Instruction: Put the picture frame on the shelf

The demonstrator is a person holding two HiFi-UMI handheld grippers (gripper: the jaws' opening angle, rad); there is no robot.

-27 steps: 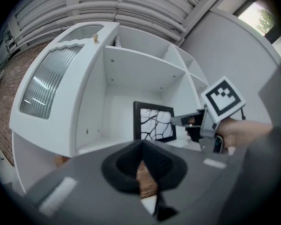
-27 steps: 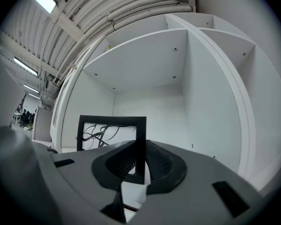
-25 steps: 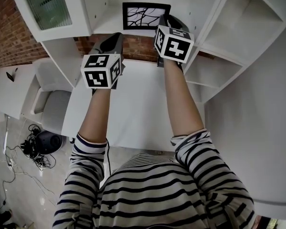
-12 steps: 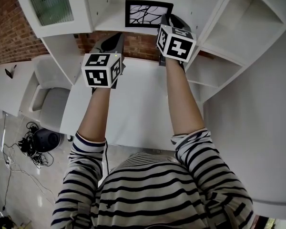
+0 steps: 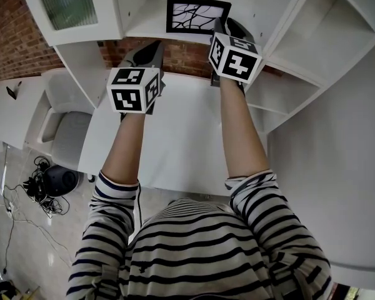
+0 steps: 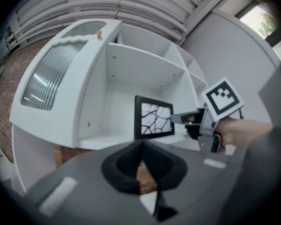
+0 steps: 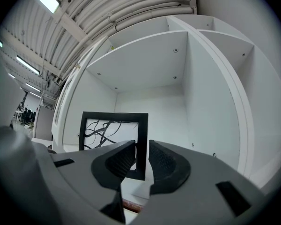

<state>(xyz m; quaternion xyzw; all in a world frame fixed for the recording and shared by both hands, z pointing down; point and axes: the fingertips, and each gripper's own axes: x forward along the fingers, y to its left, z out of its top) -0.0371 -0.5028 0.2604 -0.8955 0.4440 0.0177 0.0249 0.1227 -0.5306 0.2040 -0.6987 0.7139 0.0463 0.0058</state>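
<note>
The picture frame (image 5: 198,15), black-edged with a print of black branching lines, stands upright on the white shelf (image 5: 147,24). My right gripper (image 5: 220,25) is shut on the frame's right edge. In the right gripper view that edge of the frame (image 7: 110,132) runs between the two jaws of the gripper (image 7: 141,146). The left gripper view shows the frame (image 6: 154,117) on the shelf board (image 6: 103,139), with the right gripper (image 6: 178,118) reaching it from the right. My left gripper (image 5: 155,47) hovers lower left of the frame, shut and holding nothing (image 6: 141,146).
A white table (image 5: 175,136) lies under both arms. A cabinet door with ribbed glass (image 5: 69,5) hangs left of the shelf bay, and more white shelves (image 5: 300,55) stand to the right. A grey chair (image 5: 65,130) and floor cables (image 5: 50,192) are at the left.
The right gripper and the frame have shifted slightly up and to the right in the head view. The left gripper has stayed about where it was.
</note>
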